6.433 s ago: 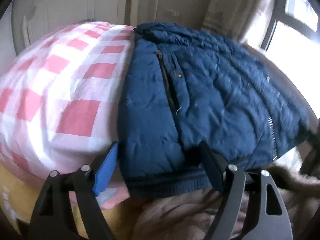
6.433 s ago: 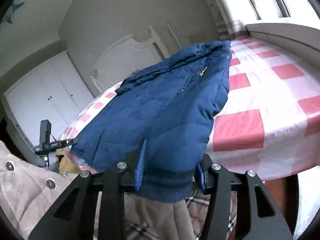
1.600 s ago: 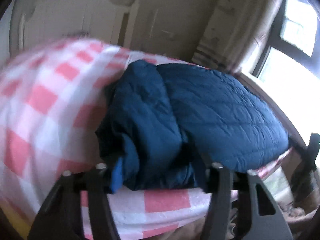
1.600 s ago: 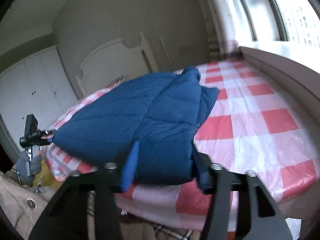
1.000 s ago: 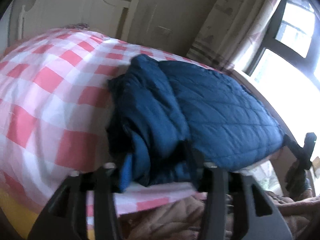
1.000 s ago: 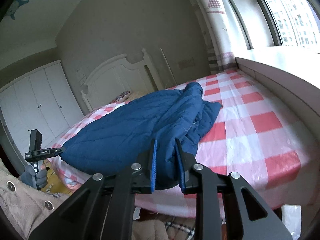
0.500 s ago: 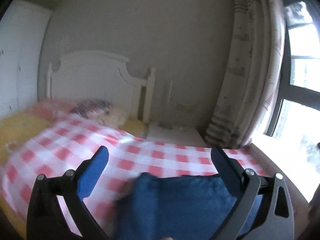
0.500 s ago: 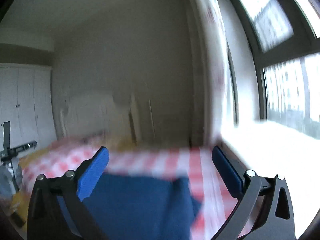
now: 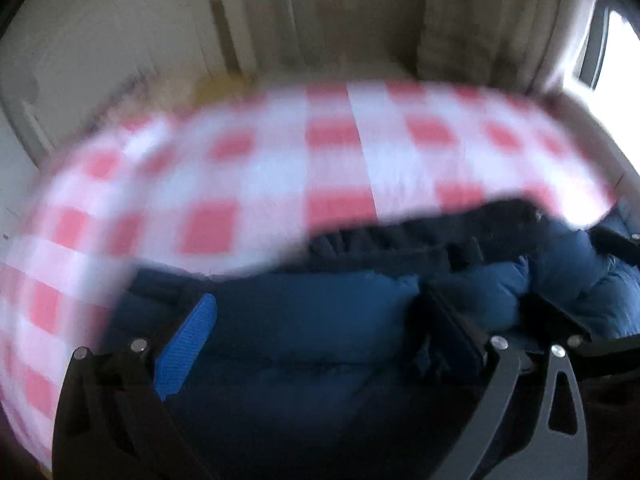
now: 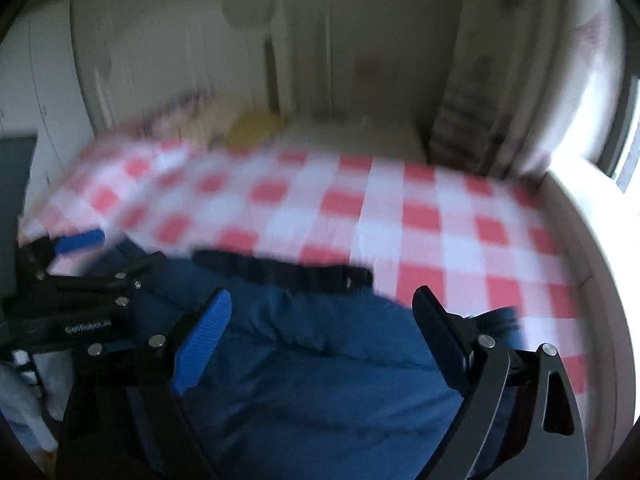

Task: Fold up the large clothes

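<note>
A navy blue puffer jacket (image 9: 320, 320) lies folded into a thick bundle at the near edge of the bed, with its dark ribbed hem (image 10: 280, 268) along the far side. My left gripper (image 9: 320, 328) is open, its blue-padded fingers (image 9: 186, 340) spread wide just above the bundle. My right gripper (image 10: 320, 332) is also open over the jacket (image 10: 320, 360), beside the left gripper (image 10: 80, 276), which shows at the left of the right wrist view. Both views are motion-blurred.
The bed has a pink and white checked cover (image 9: 280, 168) stretching away to a white headboard (image 10: 160, 80). A curtain (image 10: 480, 100) and a bright window (image 9: 616, 60) are at the right. A low ledge (image 10: 580, 208) runs along the bed's right side.
Both grippers let go of the jacket, swung up toward the wall, and have come back down over the folded bundle, still open.
</note>
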